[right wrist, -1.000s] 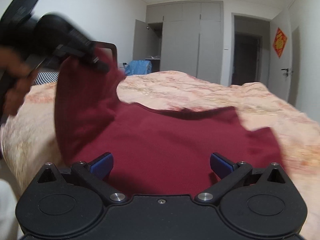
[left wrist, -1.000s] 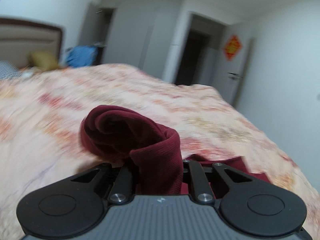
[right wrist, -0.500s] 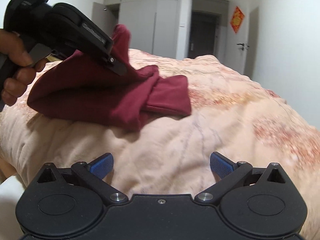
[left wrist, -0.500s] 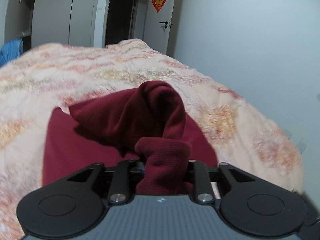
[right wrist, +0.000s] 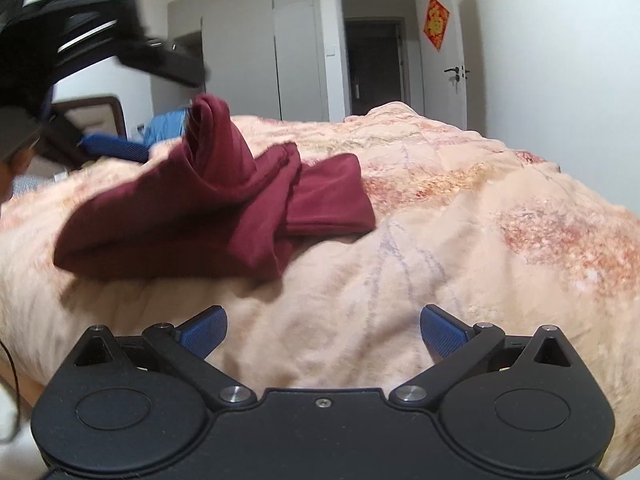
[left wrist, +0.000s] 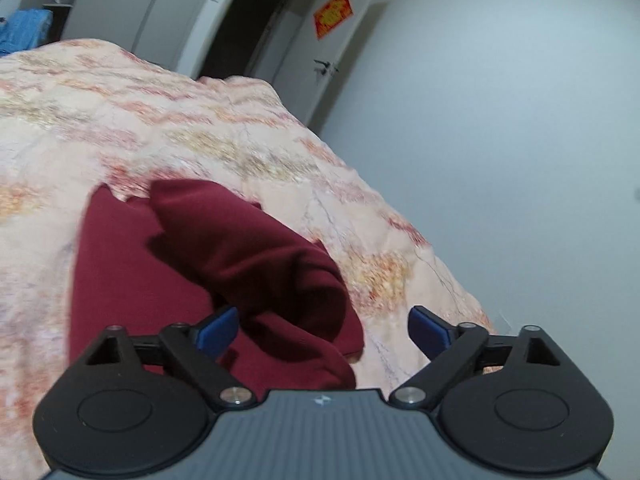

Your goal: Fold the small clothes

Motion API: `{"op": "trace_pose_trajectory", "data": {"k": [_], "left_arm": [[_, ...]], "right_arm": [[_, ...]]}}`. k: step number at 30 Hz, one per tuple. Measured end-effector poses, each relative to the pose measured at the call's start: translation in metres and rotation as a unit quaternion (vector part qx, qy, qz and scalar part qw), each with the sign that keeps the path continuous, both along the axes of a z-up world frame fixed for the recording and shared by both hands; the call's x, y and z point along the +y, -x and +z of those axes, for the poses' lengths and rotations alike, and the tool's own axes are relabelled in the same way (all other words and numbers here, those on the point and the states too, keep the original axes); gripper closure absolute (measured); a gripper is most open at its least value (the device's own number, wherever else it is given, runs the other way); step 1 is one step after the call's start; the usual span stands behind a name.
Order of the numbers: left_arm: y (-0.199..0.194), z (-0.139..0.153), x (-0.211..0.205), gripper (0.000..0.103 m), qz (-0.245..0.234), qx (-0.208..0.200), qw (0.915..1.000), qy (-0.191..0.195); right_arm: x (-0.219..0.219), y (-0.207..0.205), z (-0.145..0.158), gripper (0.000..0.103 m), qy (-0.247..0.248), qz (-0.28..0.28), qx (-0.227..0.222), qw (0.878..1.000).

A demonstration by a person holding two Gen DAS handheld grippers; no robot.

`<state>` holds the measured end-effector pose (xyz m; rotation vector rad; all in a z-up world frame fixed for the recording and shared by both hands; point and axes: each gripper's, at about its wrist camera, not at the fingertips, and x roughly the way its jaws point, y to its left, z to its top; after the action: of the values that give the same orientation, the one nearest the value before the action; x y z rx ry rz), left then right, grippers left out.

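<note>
With both our left gripper (left wrist: 322, 330) and right gripper (right wrist: 323, 332) spread empty, we judge the limp, light dark-red knit garment (right wrist: 224, 208) best pinched at its upstanding ribbed hem.

Left wrist view close above the crumpled dark red knit garment (left wrist: 224, 264), right wrist view farther back, facing it across the peach floral quilt (right wrist: 440, 240), both sharing garment and quilt

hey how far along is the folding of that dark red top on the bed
Partly done. The dark red garment lies on the peach quilt with one side folded over, but it is bunched, with a peak of cloth standing up. Nothing is in hand: the left tongs and right tongs are both open and empty. Left to do: flatten that peak and square up the folds.
</note>
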<state>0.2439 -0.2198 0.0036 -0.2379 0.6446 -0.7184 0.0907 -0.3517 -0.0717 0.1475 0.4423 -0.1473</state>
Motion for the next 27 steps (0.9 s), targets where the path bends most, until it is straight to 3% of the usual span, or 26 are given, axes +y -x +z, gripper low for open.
{"op": "trace_pose_trajectory", "data": {"k": [3, 6, 10, 14, 17, 21, 27], "left_arm": [[0.006, 0.007, 0.021, 0.0, 0.044, -0.01, 0.999, 0.005], [0.004, 0.01, 0.043, 0.0, 0.113, -0.008, 0.9934, -0.02], [-0.005, 0.003, 0.073, 0.0, 0.197, 0.002, 0.9786, -0.061], [-0.016, -0.01, 0.106, 0.0, 0.26, 0.044, 0.9621, -0.07], [-0.018, -0.023, 0.121, 0.0, 0.272, 0.067, 0.9566, -0.079], [-0.017, -0.038, 0.118, 0.0, 0.257, 0.084, 0.9583, -0.094], [-0.015, -0.047, 0.114, 0.0, 0.252, 0.089, 0.9597, -0.088]], "right_arm": [[0.006, -0.003, 0.004, 0.0, -0.022, 0.011, -0.015, 1.0], [0.017, -0.012, 0.01, 0.0, -0.026, 0.03, -0.026, 0.999], [0.03, -0.03, 0.024, 0.0, -0.025, 0.052, -0.047, 0.997], [0.04, -0.052, 0.042, 0.0, -0.02, 0.051, -0.071, 0.996], [0.043, -0.068, 0.058, 0.0, -0.02, 0.06, -0.091, 0.994], [0.042, -0.085, 0.078, 0.0, -0.025, 0.062, -0.109, 0.992], [0.038, -0.121, 0.083, 0.001, -0.011, 0.029, -0.052, 0.998]]}}
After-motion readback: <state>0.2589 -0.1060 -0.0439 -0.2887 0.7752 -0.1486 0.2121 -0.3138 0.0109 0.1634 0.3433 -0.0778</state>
